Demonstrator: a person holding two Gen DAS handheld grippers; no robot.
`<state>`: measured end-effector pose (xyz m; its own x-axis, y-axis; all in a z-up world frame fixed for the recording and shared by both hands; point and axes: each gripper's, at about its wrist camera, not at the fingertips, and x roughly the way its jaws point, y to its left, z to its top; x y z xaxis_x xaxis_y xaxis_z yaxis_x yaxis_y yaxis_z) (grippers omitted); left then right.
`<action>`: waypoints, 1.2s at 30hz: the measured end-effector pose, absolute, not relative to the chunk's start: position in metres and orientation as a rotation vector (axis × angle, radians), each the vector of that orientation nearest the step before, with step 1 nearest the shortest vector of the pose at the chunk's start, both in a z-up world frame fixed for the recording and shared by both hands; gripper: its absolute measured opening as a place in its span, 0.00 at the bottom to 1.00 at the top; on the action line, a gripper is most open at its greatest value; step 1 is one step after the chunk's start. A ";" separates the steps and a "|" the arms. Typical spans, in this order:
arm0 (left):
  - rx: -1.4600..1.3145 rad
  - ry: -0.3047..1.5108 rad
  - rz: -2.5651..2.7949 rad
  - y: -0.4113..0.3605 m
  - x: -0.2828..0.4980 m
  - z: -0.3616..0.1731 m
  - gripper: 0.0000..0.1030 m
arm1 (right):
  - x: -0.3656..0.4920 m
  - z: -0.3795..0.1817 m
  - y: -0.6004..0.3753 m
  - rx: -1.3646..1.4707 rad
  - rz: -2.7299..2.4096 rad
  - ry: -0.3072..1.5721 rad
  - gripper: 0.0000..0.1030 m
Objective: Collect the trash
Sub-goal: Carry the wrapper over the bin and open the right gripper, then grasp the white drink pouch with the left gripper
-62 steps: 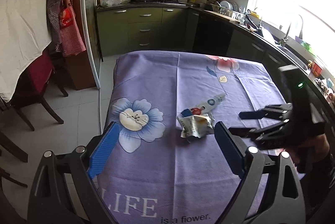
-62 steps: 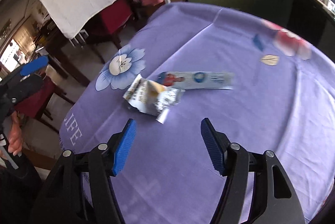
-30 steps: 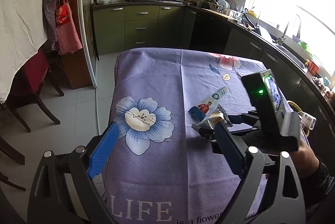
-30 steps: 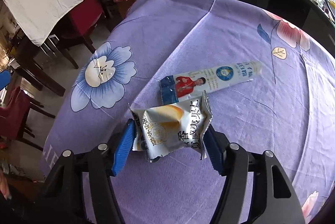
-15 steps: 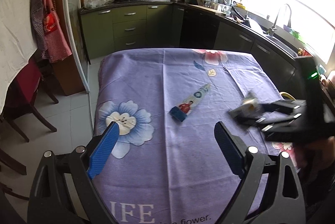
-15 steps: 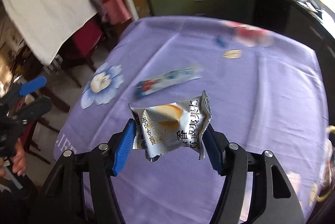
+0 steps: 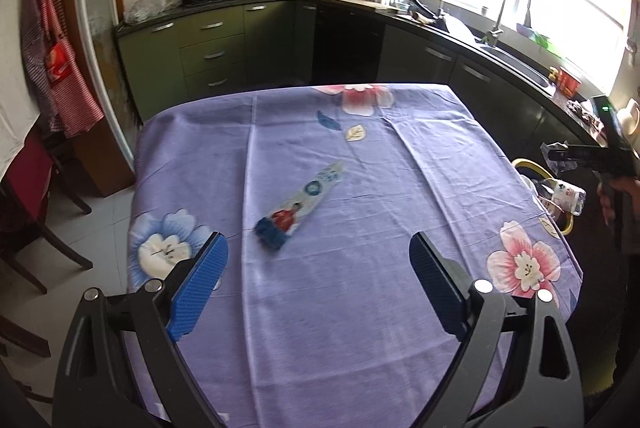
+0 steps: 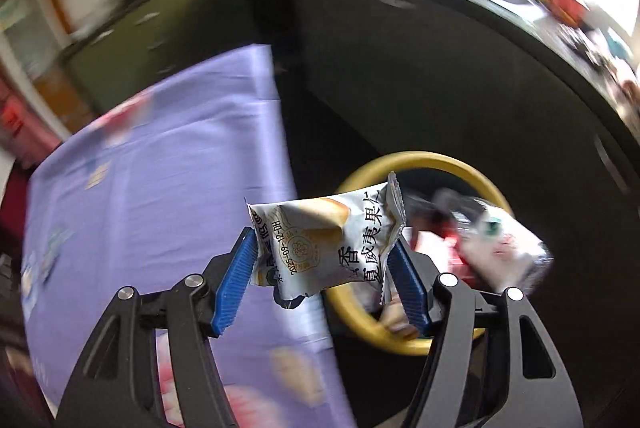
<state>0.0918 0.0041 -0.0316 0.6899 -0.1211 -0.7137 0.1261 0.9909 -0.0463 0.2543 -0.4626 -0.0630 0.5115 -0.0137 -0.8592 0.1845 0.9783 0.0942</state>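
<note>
My right gripper (image 8: 326, 278) is shut on a crumpled silver snack wrapper (image 8: 326, 234) and holds it in the air past the table's right edge, over a yellow-rimmed trash bin (image 8: 420, 160) with other wrappers in it. In the left wrist view the right gripper (image 7: 560, 152) shows at the far right above the bin (image 7: 528, 164). A long blue and white wrapper (image 7: 300, 206) lies flat on the purple flowered tablecloth (image 7: 340, 328). My left gripper (image 7: 318, 284) is open and empty, hovering above the table's near side.
Green kitchen cabinets (image 7: 208, 52) and a counter with a sink (image 7: 512, 60) run behind and to the right of the table. Dark wooden chairs (image 7: 28, 188) stand on the tiled floor to the left.
My right gripper closed on the silver wrapper, lifted it off the table and carried it right, out over the bin. My left gripper stayed open and drew back a little.
</note>
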 end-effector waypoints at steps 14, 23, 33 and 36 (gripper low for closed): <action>0.072 0.816 -0.159 -0.031 0.093 -0.028 0.85 | 0.284 -0.115 -0.544 0.247 -0.269 1.133 0.80; 0.070 0.829 -0.208 -0.035 0.092 -0.035 0.85 | 0.206 -0.070 -0.510 0.217 -0.167 1.003 0.83; 0.160 0.870 -0.347 -0.023 0.127 -0.060 0.85 | 0.152 -0.070 -0.435 0.194 -0.005 0.977 0.84; 0.205 0.870 -0.405 -0.013 0.154 -0.065 0.85 | 0.152 -0.070 -0.423 0.181 0.007 0.976 0.84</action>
